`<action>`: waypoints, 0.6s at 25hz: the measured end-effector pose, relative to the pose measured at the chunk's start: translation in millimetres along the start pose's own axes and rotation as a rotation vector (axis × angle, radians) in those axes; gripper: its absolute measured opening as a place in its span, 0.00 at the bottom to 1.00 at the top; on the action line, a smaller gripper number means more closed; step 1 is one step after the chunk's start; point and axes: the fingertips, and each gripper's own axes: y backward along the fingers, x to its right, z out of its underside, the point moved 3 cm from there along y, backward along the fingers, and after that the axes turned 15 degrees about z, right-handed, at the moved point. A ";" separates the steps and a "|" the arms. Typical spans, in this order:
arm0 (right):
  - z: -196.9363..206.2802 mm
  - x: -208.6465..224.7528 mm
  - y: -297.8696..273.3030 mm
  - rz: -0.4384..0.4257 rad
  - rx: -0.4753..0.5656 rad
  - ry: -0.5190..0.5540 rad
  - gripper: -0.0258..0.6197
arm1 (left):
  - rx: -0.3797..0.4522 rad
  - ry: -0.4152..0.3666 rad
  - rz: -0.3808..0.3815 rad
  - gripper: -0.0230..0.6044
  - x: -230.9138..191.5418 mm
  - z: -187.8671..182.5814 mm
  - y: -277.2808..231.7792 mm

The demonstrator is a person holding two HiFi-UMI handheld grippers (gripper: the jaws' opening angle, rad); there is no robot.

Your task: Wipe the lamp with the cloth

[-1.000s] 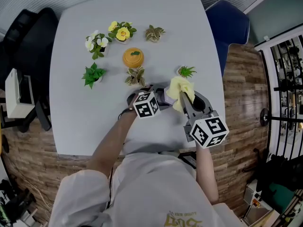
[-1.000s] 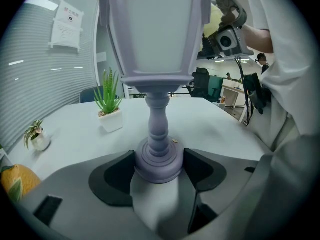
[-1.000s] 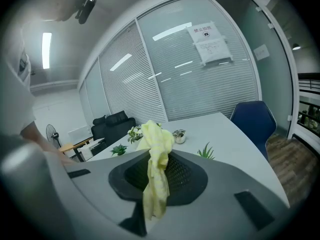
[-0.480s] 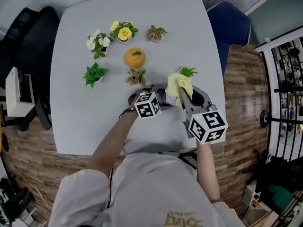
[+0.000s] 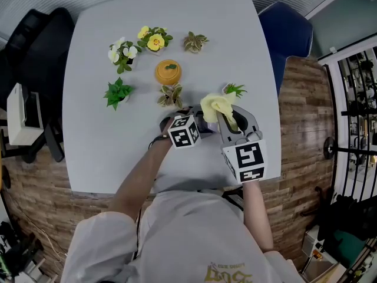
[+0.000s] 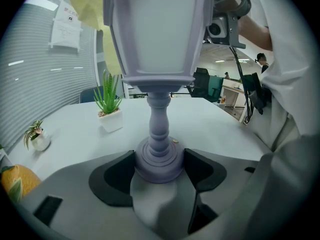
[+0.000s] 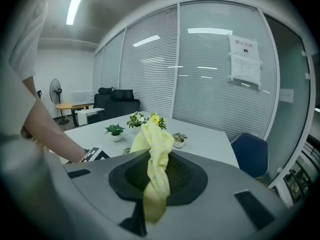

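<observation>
Gripping the round base of a pale purple lamp point(image 6: 159, 59), the left gripper point(image 6: 159, 170) has its jaws pressed against both sides of that base, with the lamp upright on the white table point(image 5: 106, 152). The right gripper point(image 7: 153, 179) is clamped on a yellow cloth point(image 7: 156, 144), which bunches up beyond its jaws. Seen from the head view, the cloth sits just right of the left gripper, at the lamp's head. A small potted plant point(image 6: 109, 109) stands behind the lamp.

On the pale grey table point(image 5: 106, 152), the right gripper point(image 5: 222, 115) holds a crumpled yellow cloth point(image 5: 215, 104) over a mostly hidden lilac lamp point(image 5: 204, 123); the left gripper point(image 5: 195, 122) reaches the lamp. Small potted plants point(image 5: 118, 92) stand beyond.
</observation>
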 end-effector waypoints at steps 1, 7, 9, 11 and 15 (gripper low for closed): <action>-1.1 -2.1 0.3 0.008 0.006 0.025 0.13 | 0.000 0.000 0.000 0.54 -0.3 0.2 0.1; -3.3 -10.6 5.8 0.001 0.036 0.081 0.13 | -0.001 0.002 -0.001 0.54 -0.3 0.5 0.2; -2.3 -11.1 7.7 -0.005 0.040 0.076 0.13 | -0.002 0.002 -0.001 0.54 0.1 1.0 -0.3; -2.0 -11.6 10.3 -0.015 0.046 0.074 0.13 | -0.002 0.003 -0.001 0.54 0.4 1.0 -0.7; -1.9 -13.3 16.7 -0.035 0.068 0.067 0.13 | -0.003 0.005 -0.001 0.54 0.5 0.4 -0.7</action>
